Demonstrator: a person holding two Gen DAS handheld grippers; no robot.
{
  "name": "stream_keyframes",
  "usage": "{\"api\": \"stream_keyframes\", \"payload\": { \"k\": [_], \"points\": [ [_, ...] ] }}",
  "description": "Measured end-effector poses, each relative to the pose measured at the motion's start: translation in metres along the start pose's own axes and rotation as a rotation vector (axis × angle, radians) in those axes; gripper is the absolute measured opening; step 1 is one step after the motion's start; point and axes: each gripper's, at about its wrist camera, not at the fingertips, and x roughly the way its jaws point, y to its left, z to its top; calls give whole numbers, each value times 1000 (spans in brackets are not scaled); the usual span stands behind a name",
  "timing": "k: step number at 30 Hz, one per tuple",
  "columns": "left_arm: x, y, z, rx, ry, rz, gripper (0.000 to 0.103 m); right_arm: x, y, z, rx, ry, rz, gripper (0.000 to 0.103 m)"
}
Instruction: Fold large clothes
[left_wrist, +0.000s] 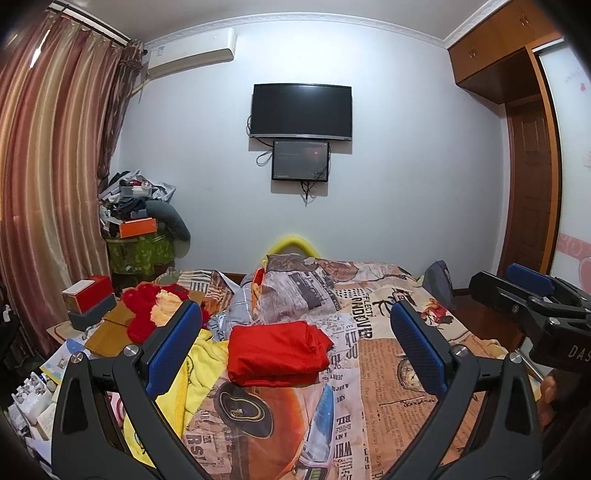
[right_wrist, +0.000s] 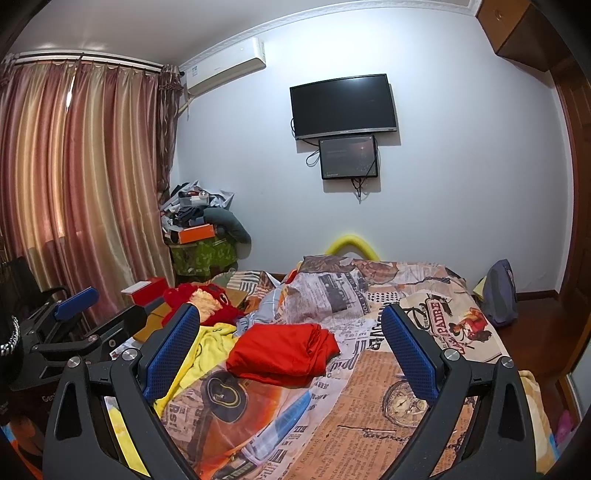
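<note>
Red garment (left_wrist: 277, 352), roughly folded, lies mid-bed on the printed quilt (left_wrist: 388, 376). Left hand-held gripper (left_wrist: 295, 345) and right hand-held gripper (right_wrist: 290, 345): both spread, empty, above it. Advice: pinch opposite edges evenly, avoiding the yellow cloth (left_wrist: 201, 363).

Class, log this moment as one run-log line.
left gripper: open | right gripper: open | red garment: folded on bed | yellow garment: unfolded

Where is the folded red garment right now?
The folded red garment lies on the newspaper-print bedspread, centred in both wrist views, between the open tongs. The yellow garment touches its left side, and nothing grips it.
</note>
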Motion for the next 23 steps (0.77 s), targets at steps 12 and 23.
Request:
{"api": "stream_keyframes", "payload": {
  "k": [12,23],
  "points": [
    [-2,-1,1,-4,2,-12,103,-2,-5,-1,21,1,-19,98],
    [-1,3,0,-7,11,-10,103,0,-8,-2,37,12,-19,98]
  ]
}}
